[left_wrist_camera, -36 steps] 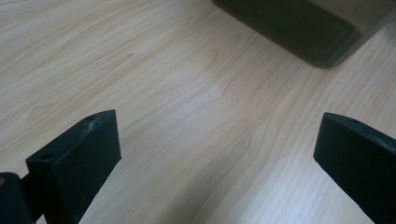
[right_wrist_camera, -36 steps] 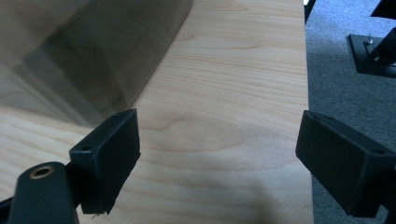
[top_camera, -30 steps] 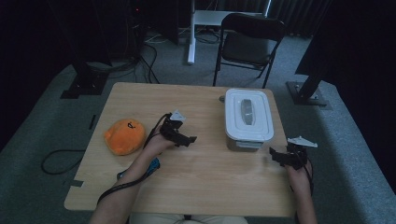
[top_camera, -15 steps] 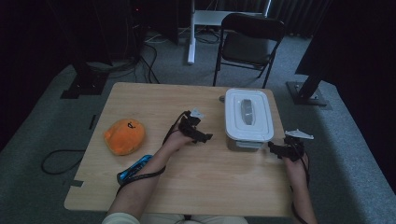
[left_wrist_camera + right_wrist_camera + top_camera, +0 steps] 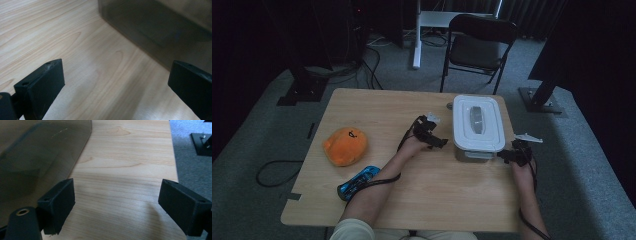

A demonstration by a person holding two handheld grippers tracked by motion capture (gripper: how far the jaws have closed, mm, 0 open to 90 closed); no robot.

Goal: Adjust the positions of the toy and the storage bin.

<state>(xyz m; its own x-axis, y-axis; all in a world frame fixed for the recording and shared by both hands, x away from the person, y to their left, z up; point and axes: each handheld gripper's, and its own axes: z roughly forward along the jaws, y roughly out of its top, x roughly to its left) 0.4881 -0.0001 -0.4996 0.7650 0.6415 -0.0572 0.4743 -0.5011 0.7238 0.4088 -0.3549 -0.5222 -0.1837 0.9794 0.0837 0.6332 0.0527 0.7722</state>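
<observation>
1 lidded container point(image 5: 478, 127), 1 orange plush point(image 5: 345, 145), 1 blue controller point(image 5: 358, 182), 1 chair point(image 5: 478, 46), 2 grippers.

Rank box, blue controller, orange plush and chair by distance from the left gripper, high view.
From the left gripper:
1. Box, just beside it, toward the right gripper.
2. Blue controller, near table edge, by the forearm.
3. Orange plush, left side; close to the controller's distance, hard to call.
4. Chair, beyond the table.

the bench point(image 5: 427, 200) is pale wood with a fine streaked grain. the box point(image 5: 464, 152) near its right edge has smoky translucent walls under a white lid point(image 5: 494, 127) with a grey panel. by the left edge sits an orange plush point(image 5: 344, 145) with dark markings, and a bright blue controller point(image 5: 359, 180). both claws are black.
</observation>
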